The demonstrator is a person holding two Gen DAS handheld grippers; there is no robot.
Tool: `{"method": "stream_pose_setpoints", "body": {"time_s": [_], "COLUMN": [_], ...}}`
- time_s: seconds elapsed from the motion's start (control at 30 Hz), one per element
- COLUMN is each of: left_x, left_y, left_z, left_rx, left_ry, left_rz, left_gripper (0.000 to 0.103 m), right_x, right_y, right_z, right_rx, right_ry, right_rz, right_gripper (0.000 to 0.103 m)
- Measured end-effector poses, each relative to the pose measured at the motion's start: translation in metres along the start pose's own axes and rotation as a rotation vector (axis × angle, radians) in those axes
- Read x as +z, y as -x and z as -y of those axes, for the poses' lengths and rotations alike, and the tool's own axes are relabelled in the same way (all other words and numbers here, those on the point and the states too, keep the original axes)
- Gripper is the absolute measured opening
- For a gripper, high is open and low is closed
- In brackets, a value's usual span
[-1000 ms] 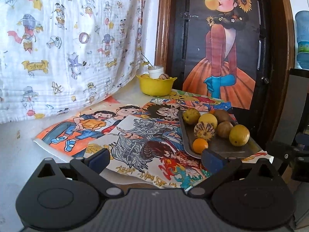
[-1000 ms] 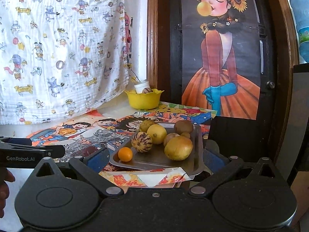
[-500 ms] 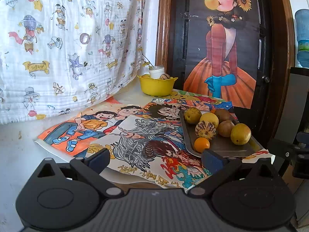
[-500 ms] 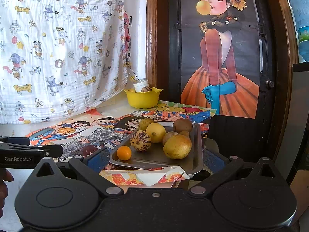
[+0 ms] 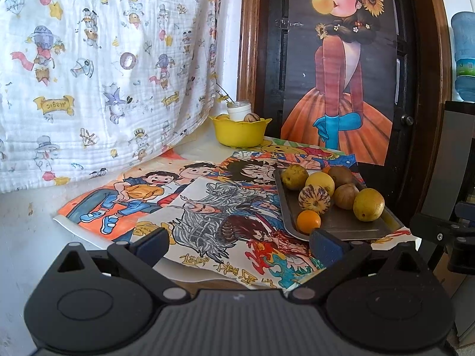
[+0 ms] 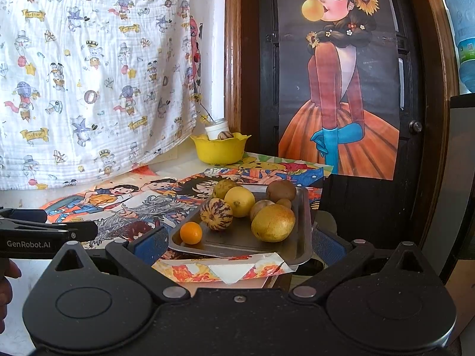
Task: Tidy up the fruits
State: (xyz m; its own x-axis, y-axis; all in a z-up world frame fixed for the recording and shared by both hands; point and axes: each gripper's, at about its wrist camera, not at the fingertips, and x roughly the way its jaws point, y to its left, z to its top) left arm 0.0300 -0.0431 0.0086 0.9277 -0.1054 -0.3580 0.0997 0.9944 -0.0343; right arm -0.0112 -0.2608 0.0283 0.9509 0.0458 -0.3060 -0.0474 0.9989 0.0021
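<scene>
I see bright daylight glowing through the patterned cloth (image 5: 89,74); both views stay sharp. Fisheye bends the door frame (image 6: 233,74), corners go black, soft shadows underlie the fruit.

Fruit heaped on a metal tray (image 6: 302,207), more in a yellow bowl (image 6: 218,151)
On the tray: a small orange (image 6: 191,232) nearest the front, a striped round fruit (image 6: 216,214) just behind it, a lemon (image 6: 239,201), a large yellow-green fruit (image 6: 273,222) and brown ones (image 6: 280,190) clustered touching; the scalloped bowl, well behind, holds another striped fruit (image 6: 225,135)
</scene>
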Motion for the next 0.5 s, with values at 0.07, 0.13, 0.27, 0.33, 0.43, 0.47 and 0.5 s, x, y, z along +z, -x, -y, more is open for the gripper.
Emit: {"method": "stream_pose_setpoints", "body": {"time_s": [0.07,0.13,0.27,0.33,0.43,0.47,0.5], "left_x": [-0.0001,-0.0003,-0.0002,-0.0003,-0.0001,-0.0001,0.0], "left_y": [0.0,-0.0002,-0.0002,-0.0003,-0.0002,-0.0001,-0.0001], "left_z": [0.0001,0.0,0.0004,0.0003,0.0006,0.0006,0.0008], "left_rx": [0.0,-0.001,0.0,0.0,-0.001,-0.001,-0.001], "left_ry": [0.0,0.0,-0.002,-0.001,-0.002,-0.002,-0.002], "left_rz": [0.0,0.0,-0.001,-0.001,-0.001,-0.001,-0.001], "left_gripper": [0.102,0.103,0.103,0.103,0.103,0.103,0.103], "right_x": [0.0004,0.0007,-0.0028,-0.0035,-0.0043,-0.0049,-0.0043], "right_y": [0.0001,0.0,-0.001,-0.0011,-0.0015,-0.0013,-0.0015], "right_z": [0.0003,0.0005,-0.0002,-0.0007,-0.0021,-0.0025,-0.0022], "right_rx": [0.001,0.0,-0.001,-0.001,-0.002,-0.002,-0.002], "right_ry": [0.0,0.0,-0.003,-0.003,-0.004,-0.004,-0.004], "right_rz": [0.001,0.0,-0.002,-0.004,-0.006,-0.007,-0.007], "right_gripper": [0.102,0.102,0.102,0.102,0.102,0.102,0.102]}}
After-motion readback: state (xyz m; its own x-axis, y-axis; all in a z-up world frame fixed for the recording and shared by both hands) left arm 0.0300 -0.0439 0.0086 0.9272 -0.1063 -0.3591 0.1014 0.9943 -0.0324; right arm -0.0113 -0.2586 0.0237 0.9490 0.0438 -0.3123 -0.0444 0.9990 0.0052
